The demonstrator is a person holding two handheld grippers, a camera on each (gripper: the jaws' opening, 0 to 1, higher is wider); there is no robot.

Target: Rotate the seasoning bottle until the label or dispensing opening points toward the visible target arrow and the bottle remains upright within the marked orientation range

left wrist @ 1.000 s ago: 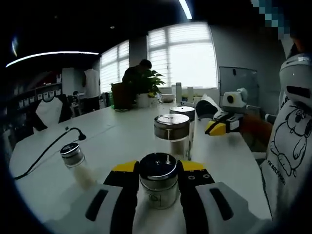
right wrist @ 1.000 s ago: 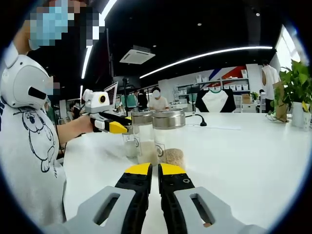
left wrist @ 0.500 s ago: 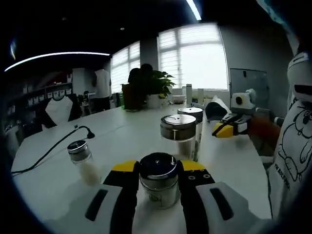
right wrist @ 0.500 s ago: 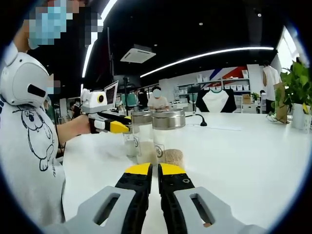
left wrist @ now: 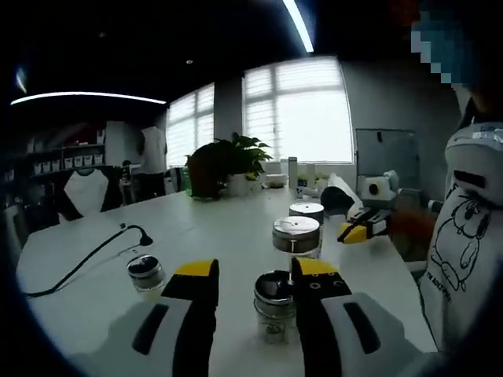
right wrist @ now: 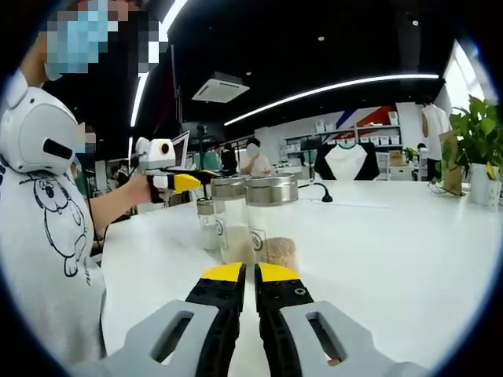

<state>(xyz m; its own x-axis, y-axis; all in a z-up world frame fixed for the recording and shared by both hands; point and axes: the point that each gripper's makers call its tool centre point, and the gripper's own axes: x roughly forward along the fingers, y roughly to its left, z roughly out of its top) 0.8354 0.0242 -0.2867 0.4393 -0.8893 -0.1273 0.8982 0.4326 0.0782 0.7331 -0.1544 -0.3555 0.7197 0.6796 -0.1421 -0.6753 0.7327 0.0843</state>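
Bottle [left wrist: 274, 302] upright on white table [left wrist: 228, 228], between spread jaws of left gripper [left wrist: 253, 276], not gripped. Two taller jars [left wrist: 296, 234] stand beyond it, small shaker [left wrist: 146, 273] to one side. Right gripper [right wrist: 242, 273] clenched on nothing, jars [right wrist: 271, 221] ahead.

At the bottom centre of the frame, the right gripper [right wrist: 242, 272] rests low over the white table [right wrist: 377, 251], its yellow-tipped jaws pressed together with nothing between them. Just beyond the tips, at centre, stand two tall glass jars [right wrist: 271, 221] with metal lids, side by side, the nearer one holding a little tan seasoning. A smaller bottle [right wrist: 207, 224] stands just left of them. At left, a person's hand holds the left gripper [right wrist: 187, 182] above the small bottle. A potted plant [right wrist: 478, 149] sits at the right edge.
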